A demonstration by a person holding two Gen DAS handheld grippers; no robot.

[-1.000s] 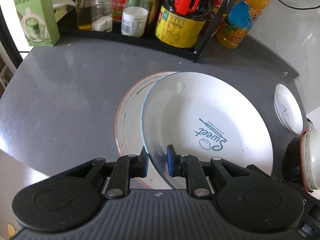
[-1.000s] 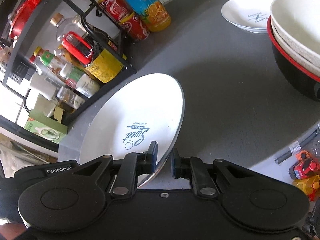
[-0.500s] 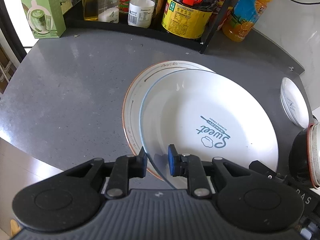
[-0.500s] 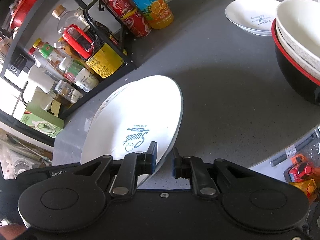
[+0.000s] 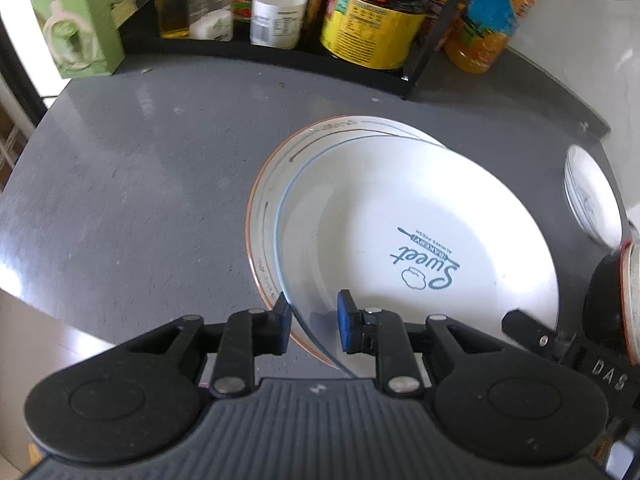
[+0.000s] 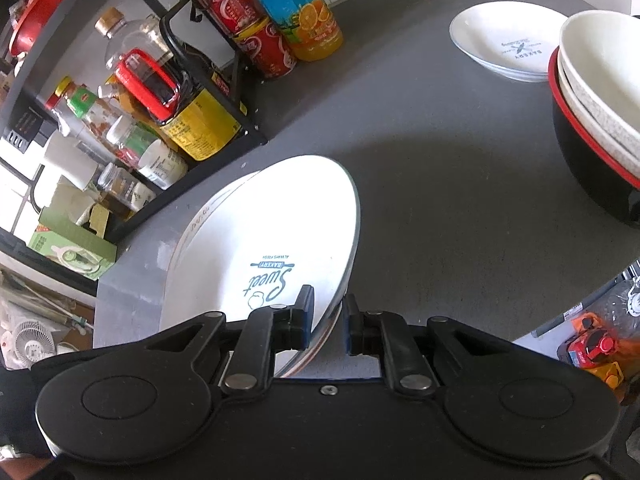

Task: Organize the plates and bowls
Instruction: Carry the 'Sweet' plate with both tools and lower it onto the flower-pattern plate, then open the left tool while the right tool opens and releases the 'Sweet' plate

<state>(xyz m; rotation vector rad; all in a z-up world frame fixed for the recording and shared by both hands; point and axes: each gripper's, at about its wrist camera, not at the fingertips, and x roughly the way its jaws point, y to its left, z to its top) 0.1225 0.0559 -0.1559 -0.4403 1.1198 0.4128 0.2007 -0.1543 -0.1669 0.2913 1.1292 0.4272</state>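
Observation:
A white blue-rimmed plate [image 5: 400, 216] printed "Sweet" lies on top of a larger orange-rimmed plate [image 5: 266, 184] on the grey table [image 5: 140, 184]. My left gripper [image 5: 312, 324] is open, its pads either side of the blue-rimmed plate's near rim with gaps showing. My right gripper [image 6: 327, 320] is also open around the opposite rim of the same plate [image 6: 280, 232]. A small white plate [image 6: 508, 40] lies at the far right, beside a stack of bowls [image 6: 600, 92] in a black, red-rimmed bowl.
A black rack [image 5: 280, 52] of bottles and jars stands along the back edge, with an orange juice bottle [image 5: 488, 16] and red cans [image 6: 248, 24] beside it. A green carton [image 5: 76, 20] stands at the back left. The table's front edge is close below both grippers.
The blue-rimmed plate has come down onto the orange-rimmed plate. Both grippers' jaws have opened off its rim.

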